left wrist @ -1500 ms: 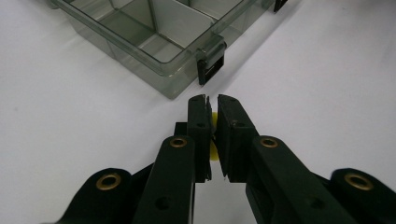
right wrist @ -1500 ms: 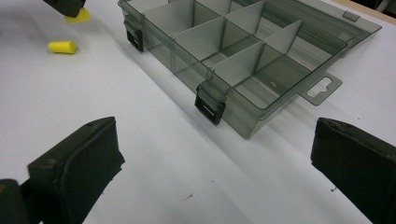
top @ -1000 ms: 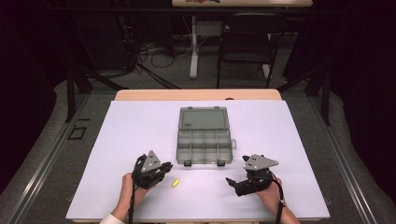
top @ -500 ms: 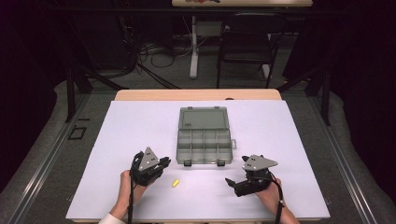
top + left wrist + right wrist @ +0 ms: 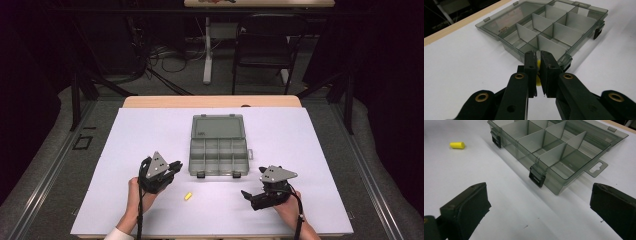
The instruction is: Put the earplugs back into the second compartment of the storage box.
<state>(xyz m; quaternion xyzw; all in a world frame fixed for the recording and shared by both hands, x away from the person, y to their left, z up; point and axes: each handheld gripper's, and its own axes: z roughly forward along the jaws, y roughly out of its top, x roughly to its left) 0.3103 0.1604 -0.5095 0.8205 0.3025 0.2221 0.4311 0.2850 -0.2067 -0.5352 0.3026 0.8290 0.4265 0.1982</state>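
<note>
A clear grey compartment box (image 5: 218,172) lies open in the middle of the white table, its lid flat behind it. My left gripper (image 5: 174,166) hovers just left of the box's front corner. In the left gripper view its jaws (image 5: 538,62) are shut on a small yellow plug (image 5: 538,65), with the box (image 5: 554,32) right ahead. A second yellow plug (image 5: 188,196) lies loose on the table between the two hands, also seen as a yellow plug (image 5: 457,145) in the right gripper view. My right gripper (image 5: 248,195) rests open near the front right, nothing between its jaws (image 5: 539,210).
The box's compartments (image 5: 554,157) look empty and its two black latches (image 5: 537,178) face the person. The white table cover (image 5: 300,140) ends in a wooden edge (image 5: 210,101) at the back. A chair (image 5: 262,45) and cables stand on the floor beyond.
My left gripper has shifted slightly up and away from the person, toward the box corner. The right gripper and the loose yellow plug have stayed where they were.
</note>
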